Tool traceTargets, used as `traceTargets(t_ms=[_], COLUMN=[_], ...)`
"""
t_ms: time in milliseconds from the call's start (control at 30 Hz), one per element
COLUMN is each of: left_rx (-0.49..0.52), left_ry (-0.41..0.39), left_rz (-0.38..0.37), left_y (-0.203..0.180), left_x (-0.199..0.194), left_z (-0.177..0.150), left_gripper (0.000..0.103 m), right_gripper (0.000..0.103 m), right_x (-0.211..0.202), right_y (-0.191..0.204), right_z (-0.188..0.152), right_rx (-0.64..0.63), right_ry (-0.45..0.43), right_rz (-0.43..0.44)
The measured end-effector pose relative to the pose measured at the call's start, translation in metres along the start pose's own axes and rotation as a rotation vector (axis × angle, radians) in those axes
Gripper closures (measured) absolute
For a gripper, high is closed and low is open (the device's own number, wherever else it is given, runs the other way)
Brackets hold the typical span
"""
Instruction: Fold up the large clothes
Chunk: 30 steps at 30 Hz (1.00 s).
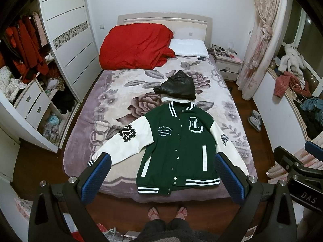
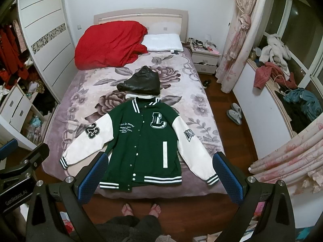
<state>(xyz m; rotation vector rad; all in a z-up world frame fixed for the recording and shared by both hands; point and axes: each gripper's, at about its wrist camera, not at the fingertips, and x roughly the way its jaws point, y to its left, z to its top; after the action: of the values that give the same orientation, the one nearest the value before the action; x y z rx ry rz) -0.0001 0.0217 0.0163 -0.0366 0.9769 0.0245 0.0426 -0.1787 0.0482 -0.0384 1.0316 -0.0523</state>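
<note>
Pre-fold: green-and-white snap-front varsity jacket point(image 1: 177, 141) lies flat on near bed edge, left gripper point(image 1: 161, 175) and right gripper point(image 2: 159, 173) wide open, empty; next, likely grab a sleeve.

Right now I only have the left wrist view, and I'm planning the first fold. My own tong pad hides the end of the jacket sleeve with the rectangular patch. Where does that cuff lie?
Observer: In the right wrist view, that striped cuff lies flat on the bed, close to its foot edge.
Operator: Are the right tongs open?
Observer: Yes. The right tongs are open, with the pads wide apart and nothing gripped, above the jacket.
Operator: And the other cuff?
Observer: The "23" sleeve cuff shows whole there, flat on the bed near its side edge.
</note>
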Motion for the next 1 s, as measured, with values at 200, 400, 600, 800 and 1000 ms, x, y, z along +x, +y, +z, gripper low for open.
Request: traceTargets(t_ms=[200,400,600,800,1000], left_rx=[-0.002,-0.004,-0.003,-0.002,-0.004], left_ry=[-0.003,-0.004,-0.005,-0.008,-0.008], left_rz=[0.0,0.0,0.001,-0.002,-0.007], left_y=[-0.002,-0.003,-0.006,-0.004,-0.006], left_x=[0.001,-0.002,-0.001,-0.003,-0.006], left_z=[-0.002,0.018,0.013,0.017,0.027], left_gripper=[0.0,0.0,0.0,0.0,0.0], right_gripper=[0.0,0.0,0.0,0.0,0.0], right_x=[0.0,0.0,-0.001,-0.002,-0.002], right_y=[0.0,0.0,-0.001,0.0,-0.001], right_z=[-0.001,-0.002,-0.002,-0.001,-0.002], right_rx=[0.0,0.0,-0.001,0.003,0.002], right_ry=[-0.002,-0.003,-0.005,-0.009,-0.01], right_rz=[0.0,0.001,0.001,-0.001,0.0])
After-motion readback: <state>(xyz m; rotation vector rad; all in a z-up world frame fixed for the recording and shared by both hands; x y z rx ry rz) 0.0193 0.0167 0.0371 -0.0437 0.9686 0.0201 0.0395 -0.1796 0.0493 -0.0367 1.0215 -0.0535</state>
